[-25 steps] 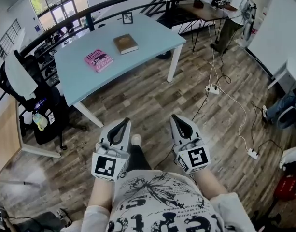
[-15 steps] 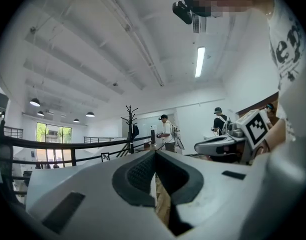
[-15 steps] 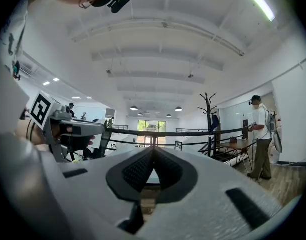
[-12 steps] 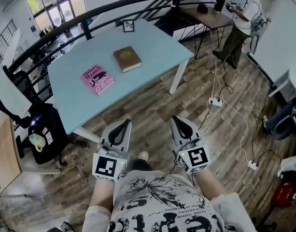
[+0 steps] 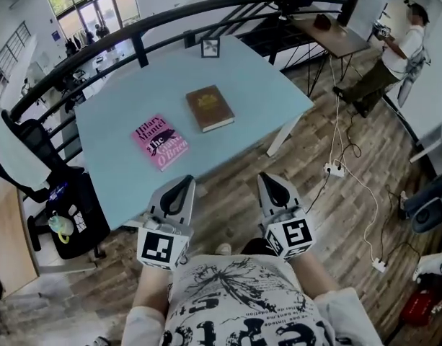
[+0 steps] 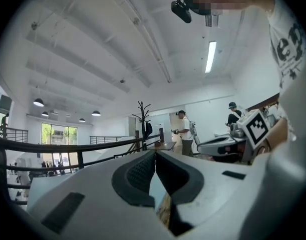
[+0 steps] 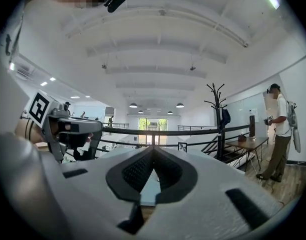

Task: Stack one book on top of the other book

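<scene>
What I judged most likely to go wrong was the pickup itself. Both books lay flat on the smooth tabletop [image 5: 267, 85], so there was no raised edge to bite. A pair of jaws coming in level could simply have shoved a book along the surface instead of gripping it. The pink book [image 5: 161, 143] sat closest to the near edge. A clumsy nudge toward me could have tipped it onto the wooden floor. Each book was also turned at its own angle, so one set down without squaring it up would have rested crooked on the other and might have slid off.

My left gripper [image 5: 182, 182] had its jaws pressed together with nothing between them, and my right gripper [image 5: 268, 179] was the same. I would have had to spread a pair before either could take a cover. Reaching in while closed would only have poked the book.

Neither gripper was over the tabletop; both hung level in front of my chest, short of its near edge. The pink book lay ahead of the left gripper and slightly to its left, well apart from the tips. The brown book [image 5: 210, 108] lay farther in, roughly between the two grippers' lines, apart from the pink one and out of reach.
</scene>
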`<action>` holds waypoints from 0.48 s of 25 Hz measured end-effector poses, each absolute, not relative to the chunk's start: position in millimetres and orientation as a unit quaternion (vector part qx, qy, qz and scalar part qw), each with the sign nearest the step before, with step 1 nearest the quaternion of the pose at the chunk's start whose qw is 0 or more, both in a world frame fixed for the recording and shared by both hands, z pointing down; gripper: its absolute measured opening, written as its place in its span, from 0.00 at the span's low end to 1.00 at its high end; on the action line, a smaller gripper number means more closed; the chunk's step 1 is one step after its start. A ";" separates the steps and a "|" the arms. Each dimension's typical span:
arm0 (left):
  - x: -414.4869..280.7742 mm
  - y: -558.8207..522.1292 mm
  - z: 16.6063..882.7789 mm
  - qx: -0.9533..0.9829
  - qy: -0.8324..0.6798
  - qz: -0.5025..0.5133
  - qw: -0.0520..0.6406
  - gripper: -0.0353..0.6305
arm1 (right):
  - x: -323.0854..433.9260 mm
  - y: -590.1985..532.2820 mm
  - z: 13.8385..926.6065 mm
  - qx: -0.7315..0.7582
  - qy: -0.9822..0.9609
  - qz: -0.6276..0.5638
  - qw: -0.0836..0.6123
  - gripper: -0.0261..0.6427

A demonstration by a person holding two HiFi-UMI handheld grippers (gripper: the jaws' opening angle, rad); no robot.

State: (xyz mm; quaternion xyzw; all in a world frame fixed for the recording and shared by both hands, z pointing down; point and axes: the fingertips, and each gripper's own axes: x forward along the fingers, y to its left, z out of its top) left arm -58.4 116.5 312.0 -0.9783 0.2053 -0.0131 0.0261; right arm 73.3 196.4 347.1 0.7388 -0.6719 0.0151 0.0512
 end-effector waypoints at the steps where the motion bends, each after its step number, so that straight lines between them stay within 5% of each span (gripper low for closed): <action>1: -57.8 108.0 315.6 -0.977 0.211 -0.016 0.023 0.07 | 75.0 187.4 350.6 0.735 -0.676 0.018 0.052 0.03; 12: -16.4 17.0 353.9 -0.955 0.292 -0.048 0.004 0.07 | 133.3 72.5 388.6 0.681 -0.730 0.038 0.052 0.03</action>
